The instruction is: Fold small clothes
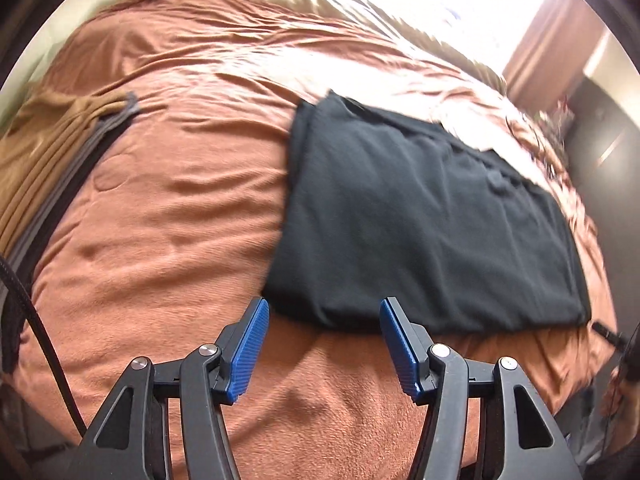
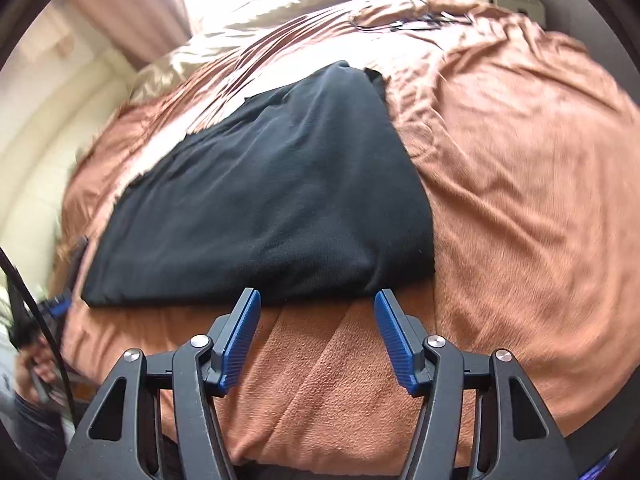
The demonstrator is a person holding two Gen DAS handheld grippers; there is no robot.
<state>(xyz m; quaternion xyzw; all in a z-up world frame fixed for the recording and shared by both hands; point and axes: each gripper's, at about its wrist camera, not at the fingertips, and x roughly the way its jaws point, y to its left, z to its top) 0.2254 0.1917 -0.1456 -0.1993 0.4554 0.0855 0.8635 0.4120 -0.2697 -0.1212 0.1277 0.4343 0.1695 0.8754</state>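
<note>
Tan folded stack [image 1: 48, 148]: left view only

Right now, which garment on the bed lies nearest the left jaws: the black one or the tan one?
The black garment, folded flat just ahead of the open jaws; the tan one lies far left at the bed's edge.

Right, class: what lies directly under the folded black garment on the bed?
The black garment rests flat on a rust-orange blanket, which shows all around it. Whatever is beneath the cloth's own folded layers, or under the blanket there, is covered.
</note>
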